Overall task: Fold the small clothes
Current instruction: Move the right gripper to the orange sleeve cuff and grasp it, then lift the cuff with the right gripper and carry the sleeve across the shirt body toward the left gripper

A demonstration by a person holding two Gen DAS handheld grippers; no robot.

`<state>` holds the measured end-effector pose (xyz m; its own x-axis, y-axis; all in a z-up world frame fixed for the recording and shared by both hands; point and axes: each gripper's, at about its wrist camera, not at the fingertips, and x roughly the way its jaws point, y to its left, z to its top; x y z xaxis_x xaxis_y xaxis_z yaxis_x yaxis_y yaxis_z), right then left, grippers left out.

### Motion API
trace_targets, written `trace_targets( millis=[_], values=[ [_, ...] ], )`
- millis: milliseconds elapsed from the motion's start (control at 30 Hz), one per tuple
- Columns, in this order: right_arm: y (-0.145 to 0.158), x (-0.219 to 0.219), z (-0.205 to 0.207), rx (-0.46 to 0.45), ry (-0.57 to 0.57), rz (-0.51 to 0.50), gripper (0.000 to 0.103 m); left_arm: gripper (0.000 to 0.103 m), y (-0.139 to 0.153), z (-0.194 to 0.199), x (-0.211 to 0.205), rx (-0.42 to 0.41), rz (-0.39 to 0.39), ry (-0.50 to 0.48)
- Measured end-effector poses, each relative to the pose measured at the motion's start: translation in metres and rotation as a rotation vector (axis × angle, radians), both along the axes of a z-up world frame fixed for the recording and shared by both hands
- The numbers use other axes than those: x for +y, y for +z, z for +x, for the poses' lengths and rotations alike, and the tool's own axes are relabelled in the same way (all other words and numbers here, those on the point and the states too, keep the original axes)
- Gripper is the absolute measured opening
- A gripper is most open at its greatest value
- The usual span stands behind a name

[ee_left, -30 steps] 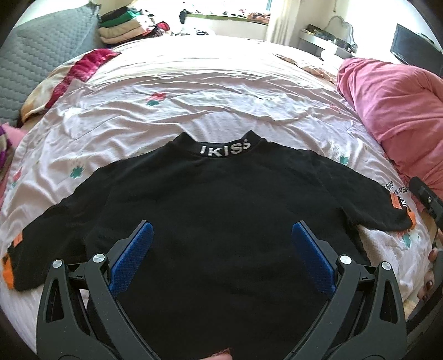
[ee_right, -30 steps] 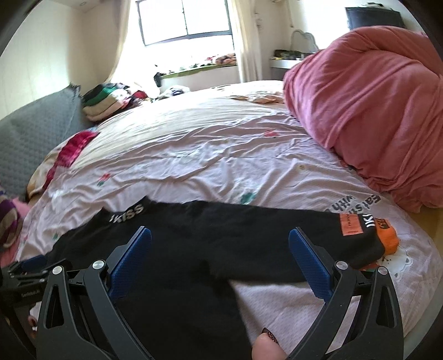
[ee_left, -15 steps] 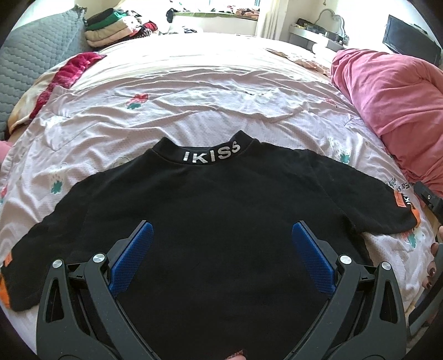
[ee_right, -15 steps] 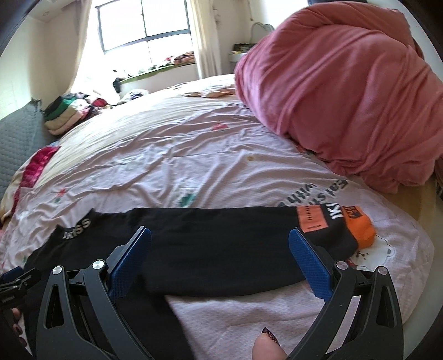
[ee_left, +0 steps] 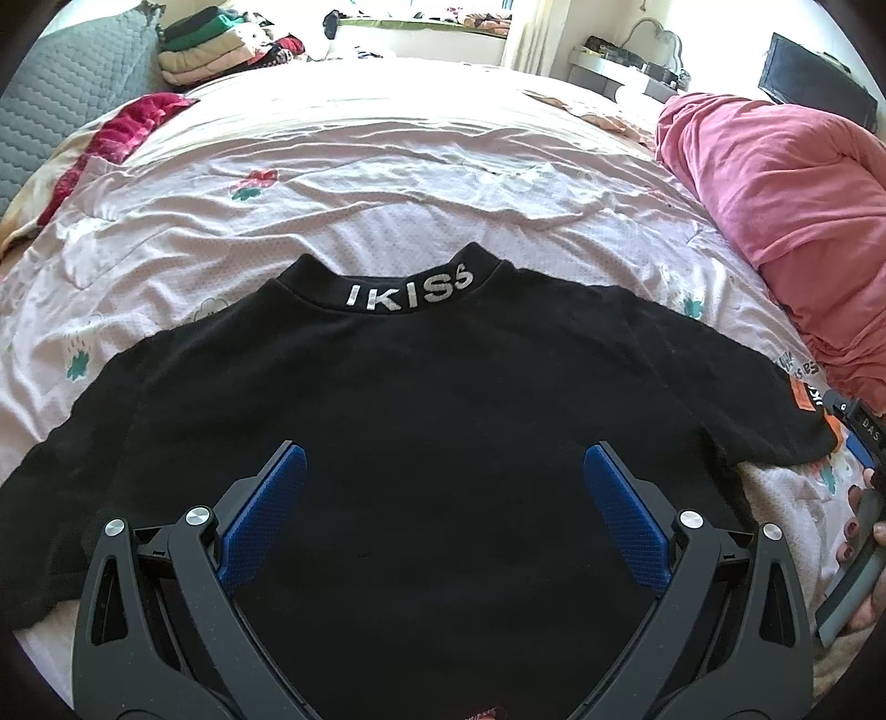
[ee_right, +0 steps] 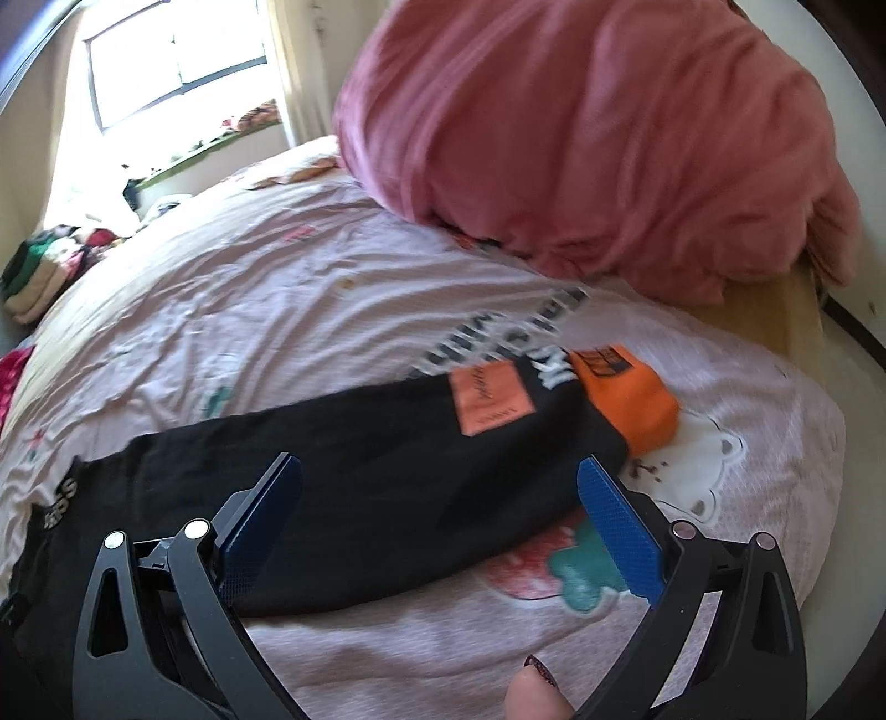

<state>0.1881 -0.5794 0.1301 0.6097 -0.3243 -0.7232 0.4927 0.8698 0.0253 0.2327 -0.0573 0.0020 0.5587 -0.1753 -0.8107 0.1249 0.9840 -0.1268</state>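
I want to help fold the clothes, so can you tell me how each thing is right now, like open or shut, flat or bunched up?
Black shirt: spread flat on the bed, not folded, sleeves out to both sides.
Orange cuff: lying flat at the end of the sleeve.
Left gripper: open, empty, above the shirt.
Right gripper: open, empty, above the sleeve.
Pink blanket: bunched in a heap.
Bedsheet: wrinkled.
Pile of clothes: folded, stacked.

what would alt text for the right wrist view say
An open right hand-held gripper hovers over the sleeve of a black top, which lies flat on a pink printed bedsheet and ends in an orange cuff with an orange patch. A heaped pink duvet fills the background beside a bright window.
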Motion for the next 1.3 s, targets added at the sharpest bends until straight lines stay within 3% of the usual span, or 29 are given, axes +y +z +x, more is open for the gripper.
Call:
trace_targets(
  millis=[100,233,333,733,767,833,867,933,1000,1300],
  values=[
    [-0.011,-0.018,-0.001,0.026,-0.064,0.051,0.099,0.094,-0.006,0.003,0.002,0.013,0.002,0.007],
    [-0.022,-0.032,0.001,0.061,-0.120,0.029,0.099,0.094,-0.014,0.005,0.003,0.026,0.004,0.006],
    [-0.033,-0.045,0.002,0.069,-0.150,0.089,0.099,0.094,-0.017,0.007,0.005,0.029,0.004,0.007],
    [-0.034,-0.075,0.025,-0.030,-0.150,0.197,0.098,0.094,-0.024,0.015,0.035,0.064,-0.023,0.068],
    [-0.033,-0.074,0.026,-0.039,-0.143,0.191,0.095,0.094,-0.022,0.015,0.038,0.063,-0.026,0.072],
    [-0.029,-0.072,0.025,-0.059,-0.139,0.164,0.067,0.094,-0.019,0.016,0.041,0.061,-0.033,0.079],
    [-0.027,-0.072,0.025,-0.072,-0.132,0.159,0.061,0.094,-0.018,0.016,0.043,0.059,-0.038,0.083],
    [-0.022,-0.072,0.023,-0.111,-0.116,0.161,0.033,0.094,-0.016,0.015,0.046,0.057,-0.042,0.088],
    [-0.016,-0.071,0.020,-0.153,-0.094,0.158,0.017,0.094,-0.014,0.014,0.048,0.058,-0.045,0.094],
    [0.008,-0.051,0.008,-0.282,0.028,0.201,0.013,0.094,-0.011,0.006,0.056,0.065,-0.068,0.105]
  ],
)
